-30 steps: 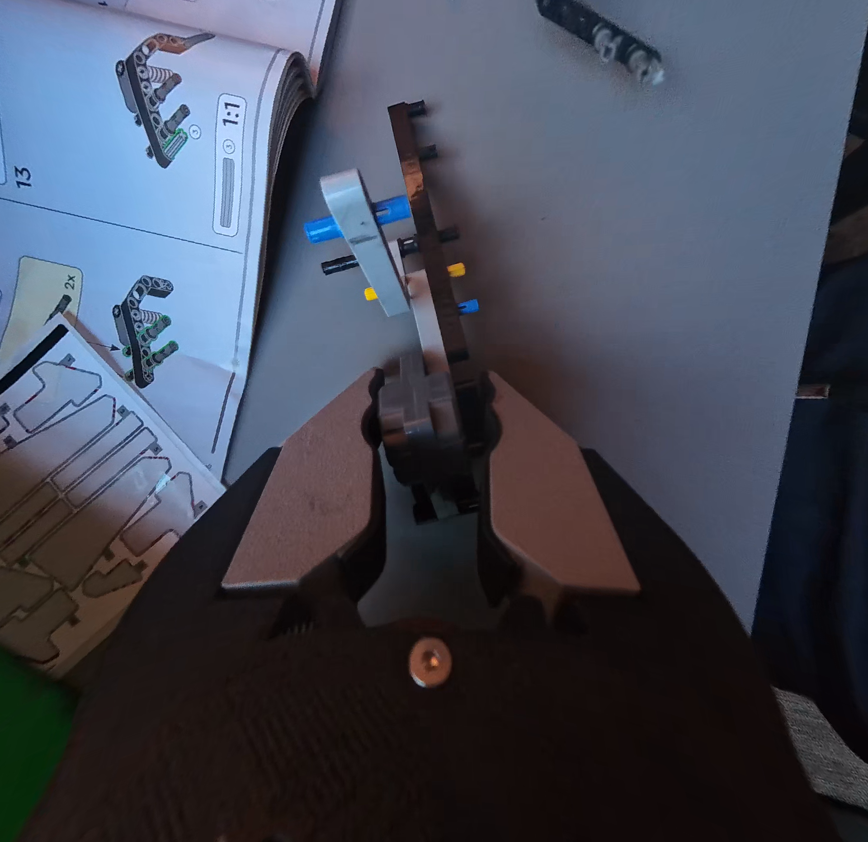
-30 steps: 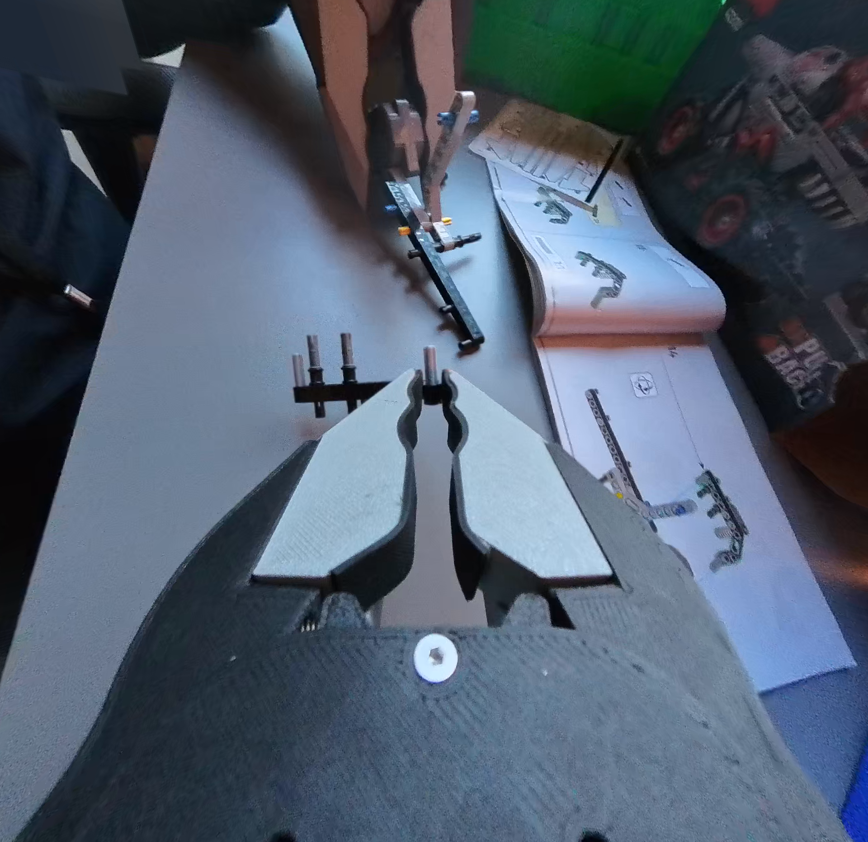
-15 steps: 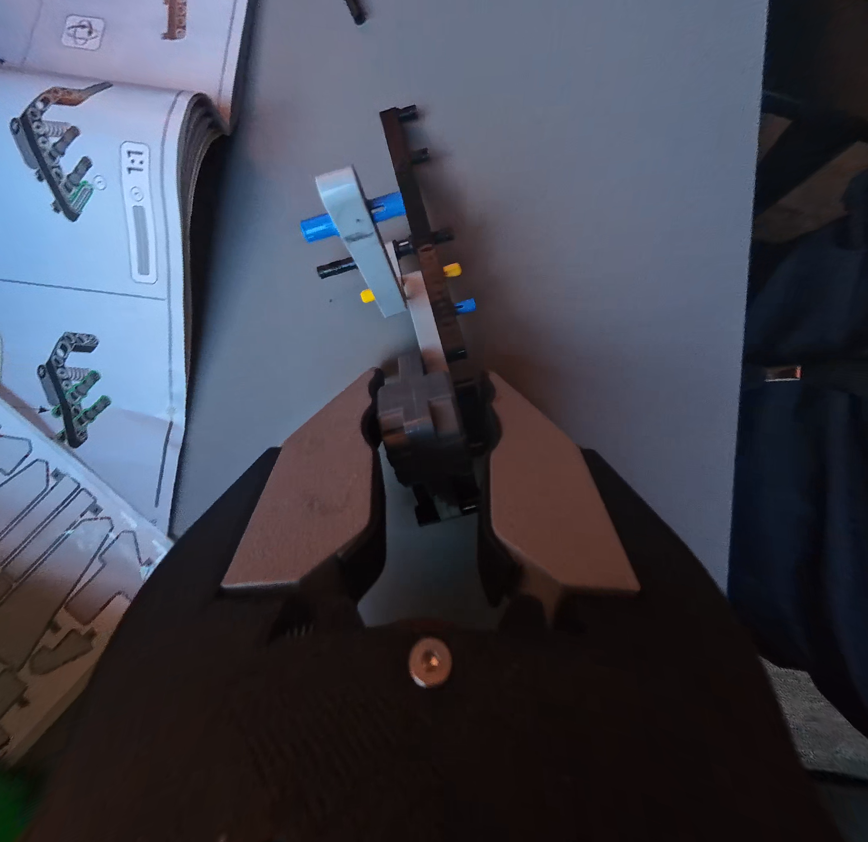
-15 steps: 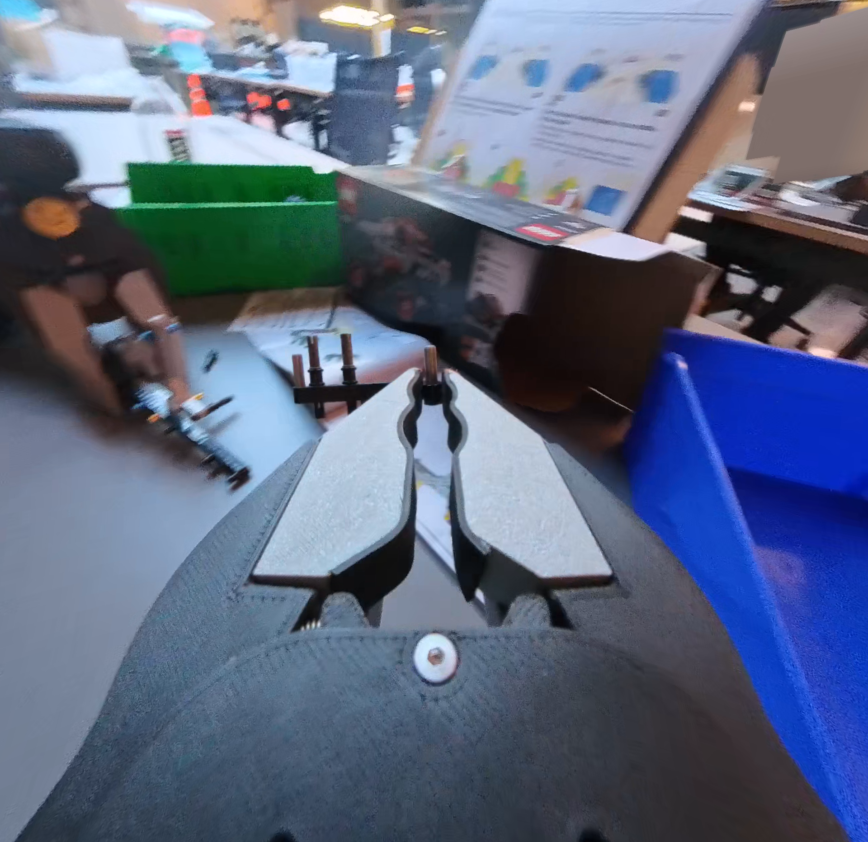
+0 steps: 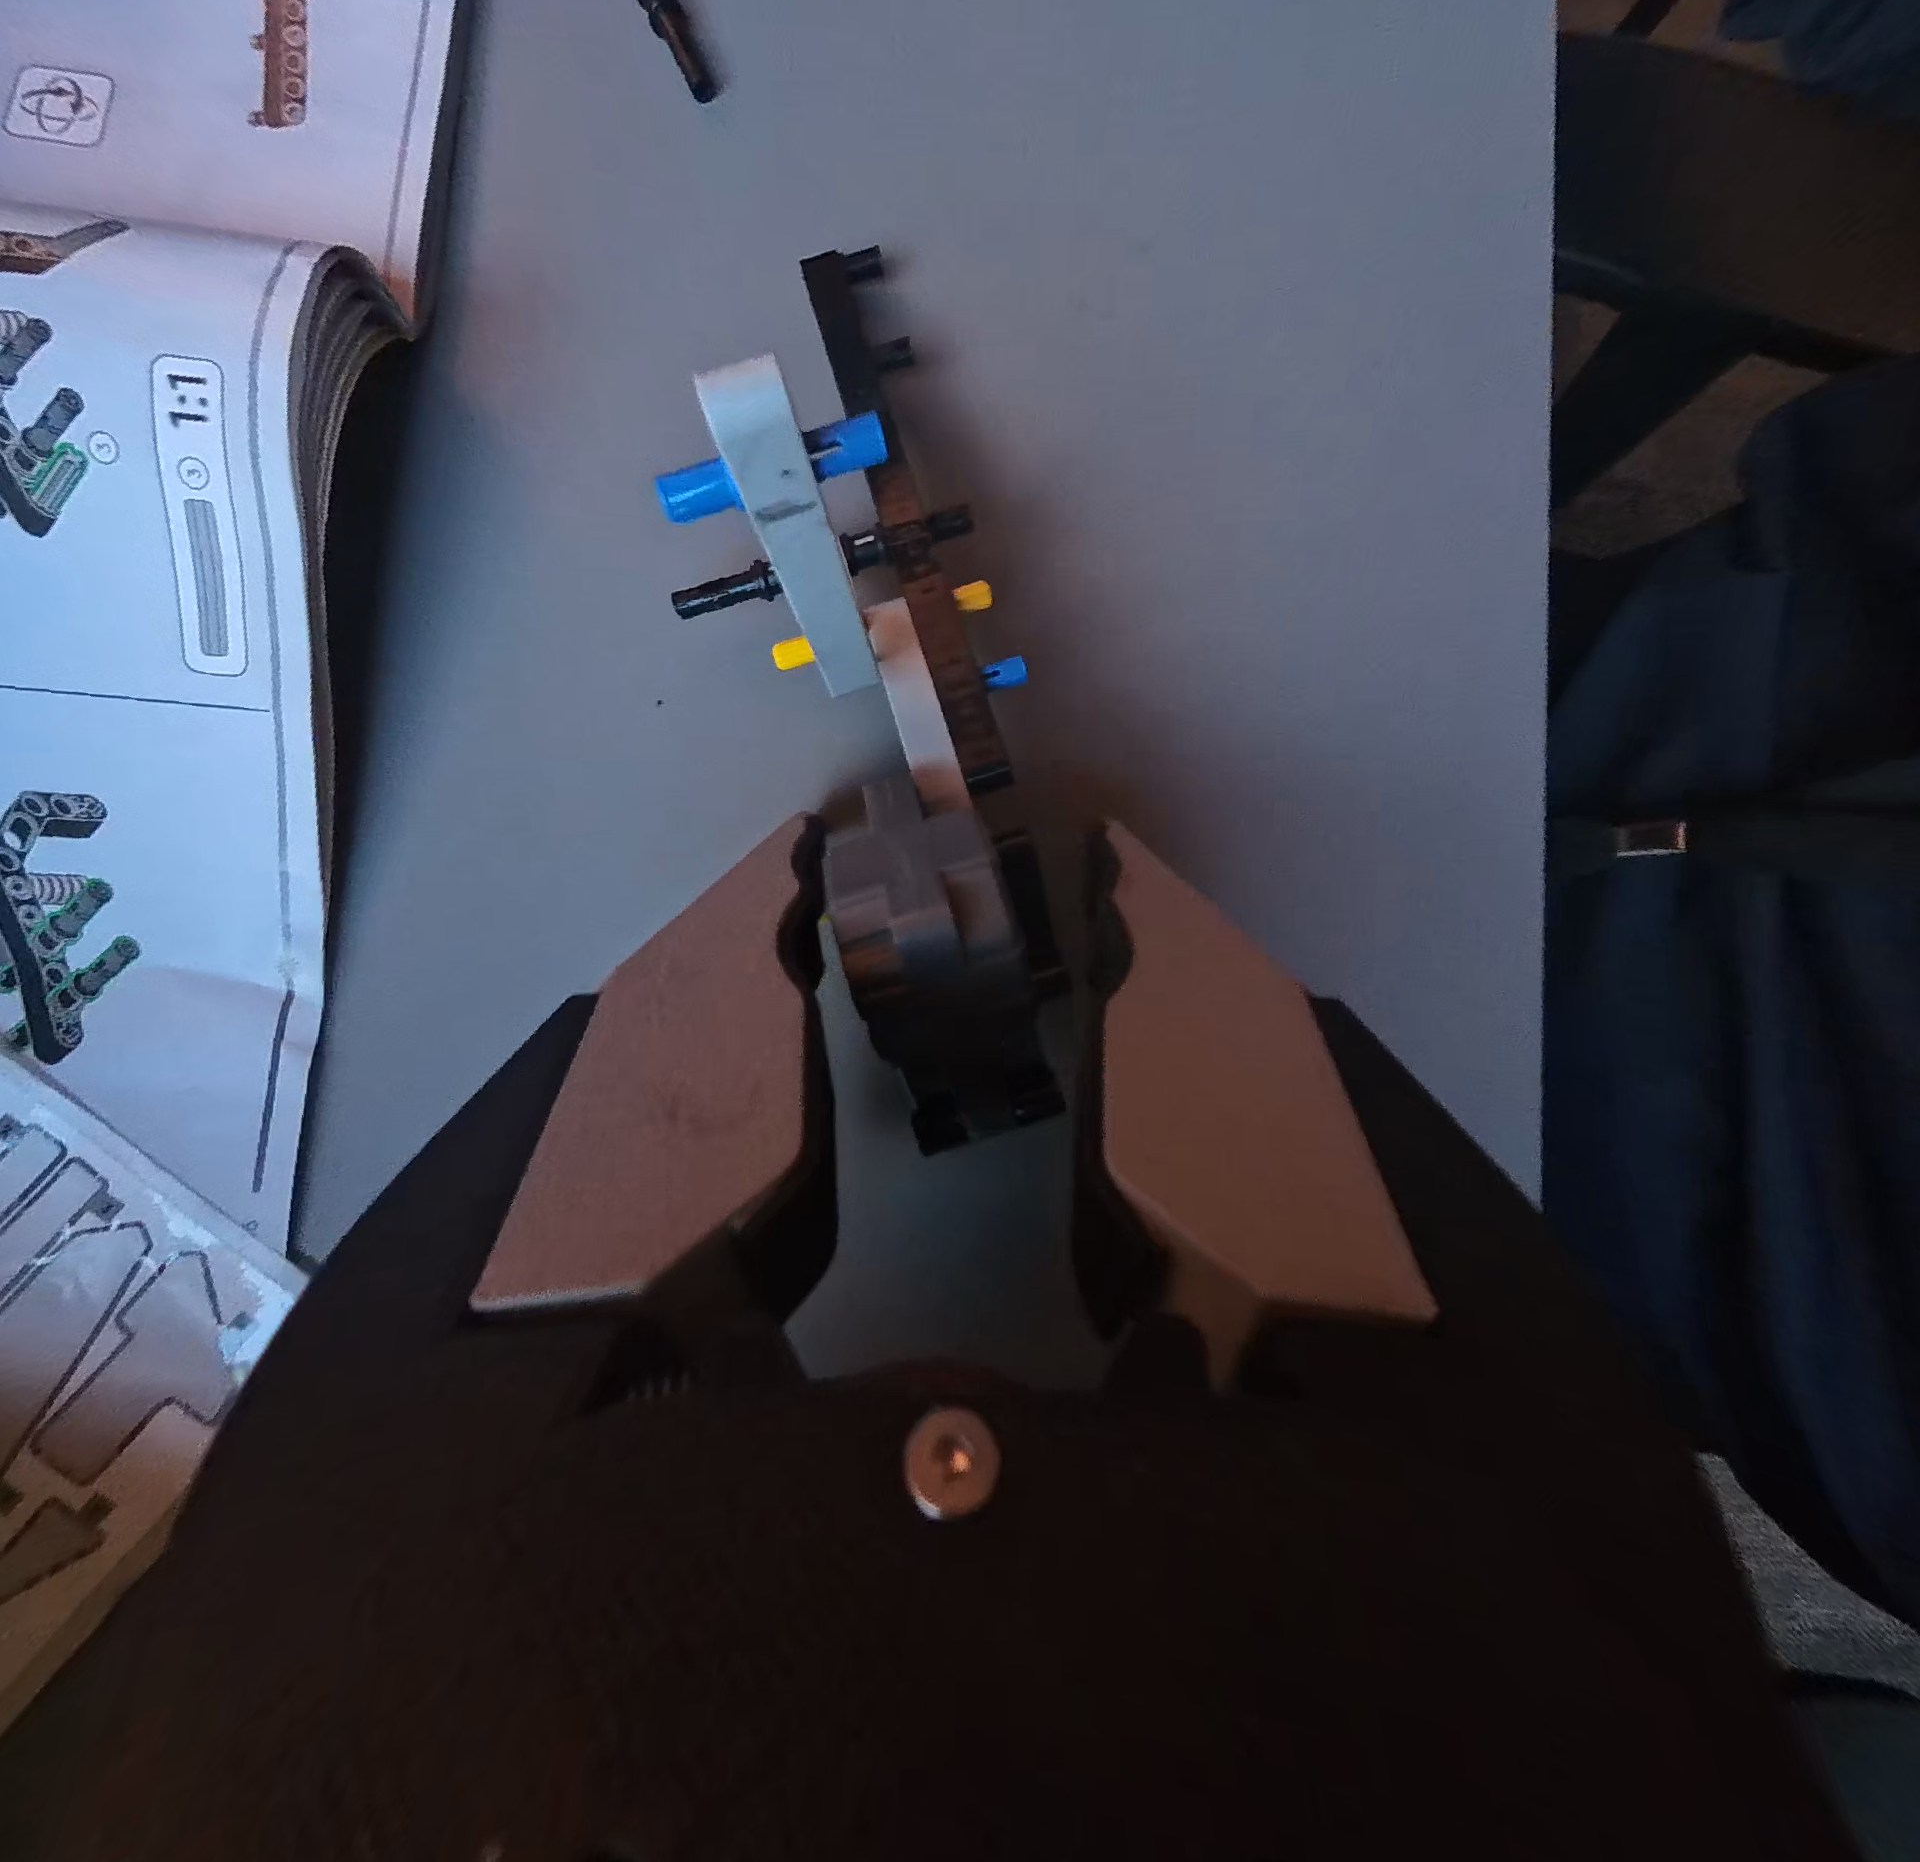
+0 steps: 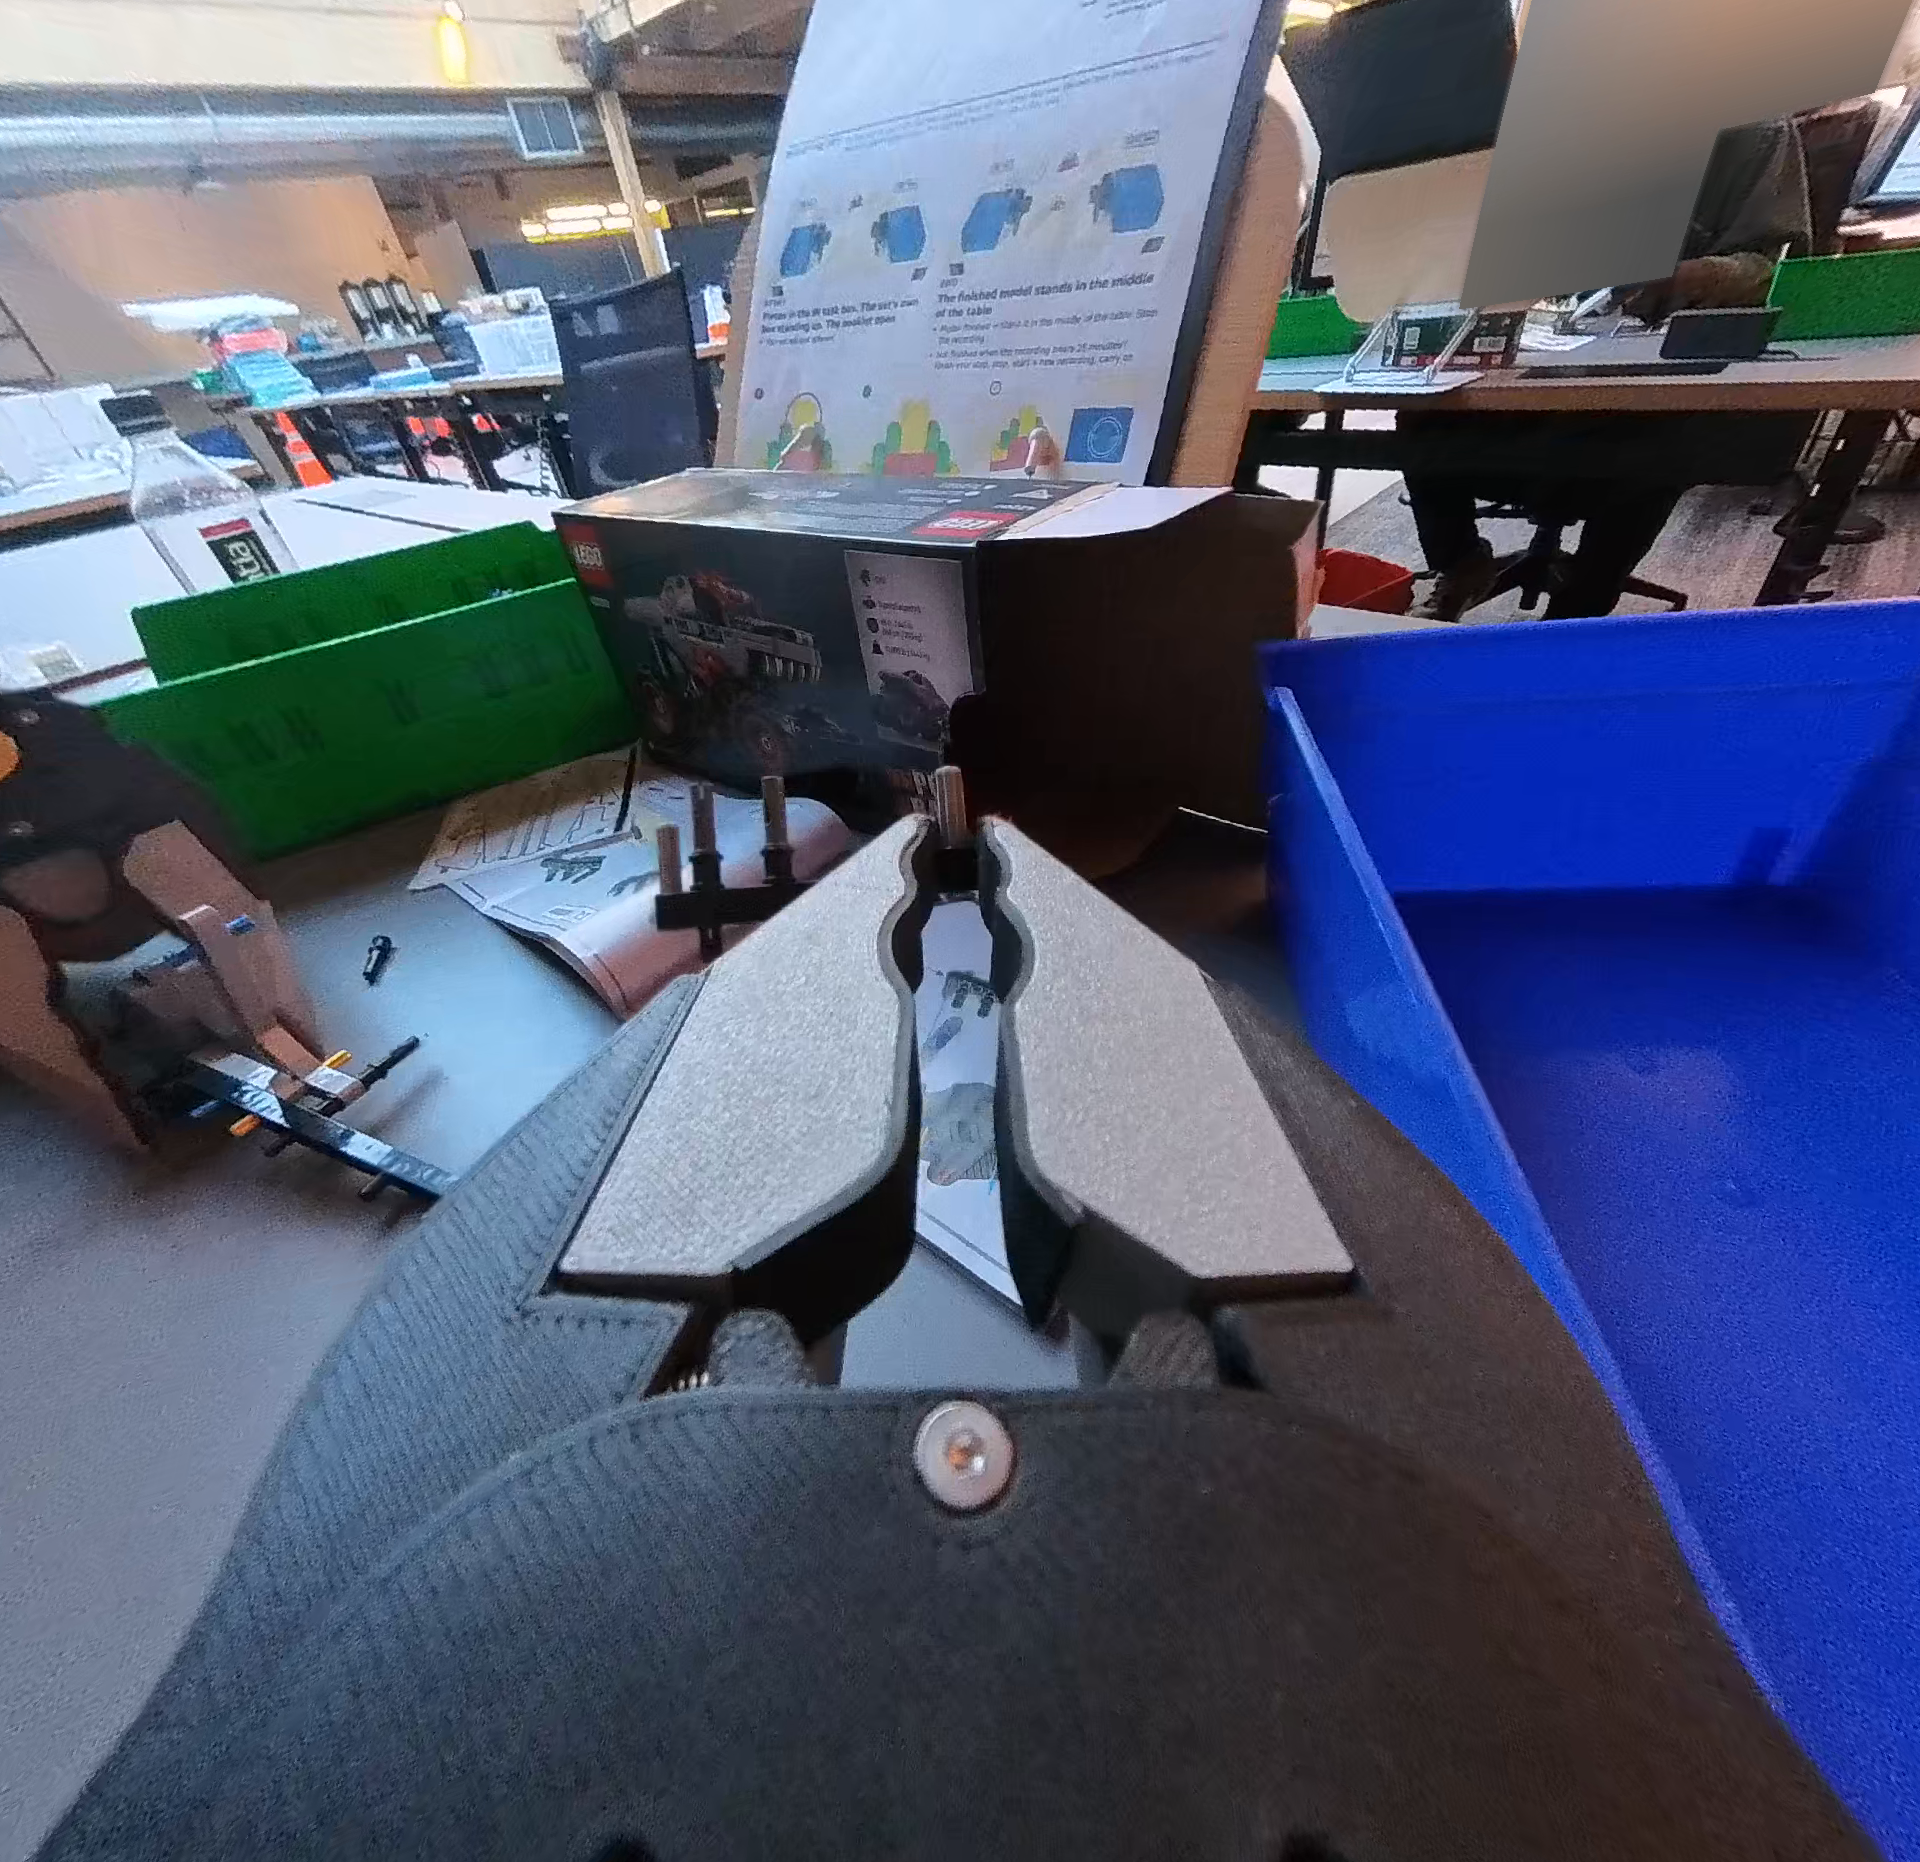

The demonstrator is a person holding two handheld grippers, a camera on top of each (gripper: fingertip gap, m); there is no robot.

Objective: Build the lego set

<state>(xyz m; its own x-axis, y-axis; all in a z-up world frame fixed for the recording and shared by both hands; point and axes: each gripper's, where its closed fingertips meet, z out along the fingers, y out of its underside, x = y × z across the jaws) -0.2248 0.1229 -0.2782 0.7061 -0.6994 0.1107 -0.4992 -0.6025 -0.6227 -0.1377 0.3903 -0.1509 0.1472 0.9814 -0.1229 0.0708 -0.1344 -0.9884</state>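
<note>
A half-built assembly (image 5: 920, 607) lies on the grey table: a long black beam with grey beams and blue, yellow and black pins. My left gripper (image 5: 956, 846) stands around its grey near end. The left finger touches the grey block, and a small gap shows at the right finger, so the jaws are slightly open. The assembly (image 6: 312, 1085) and the left gripper's fingers (image 6: 223, 955) also show in the right wrist view. My right gripper (image 6: 948, 856) is shut on a small black beam with upright grey pins (image 6: 727, 877), held above the table.
An open instruction booklet (image 5: 156, 565) and a sticker sheet (image 5: 83, 1293) lie left of the assembly. A loose black pin (image 5: 675, 36) lies beyond it. The table edge (image 5: 1548, 565) runs on the right. A blue bin (image 6: 1351, 929), the set's box (image 6: 790, 628), a green bin (image 6: 364, 690) and a bottle (image 6: 197, 503) stand around.
My right gripper has lifted the black pin beam off the table and swung up and to the right. My left gripper's jaws have widened a little around the assembly.
</note>
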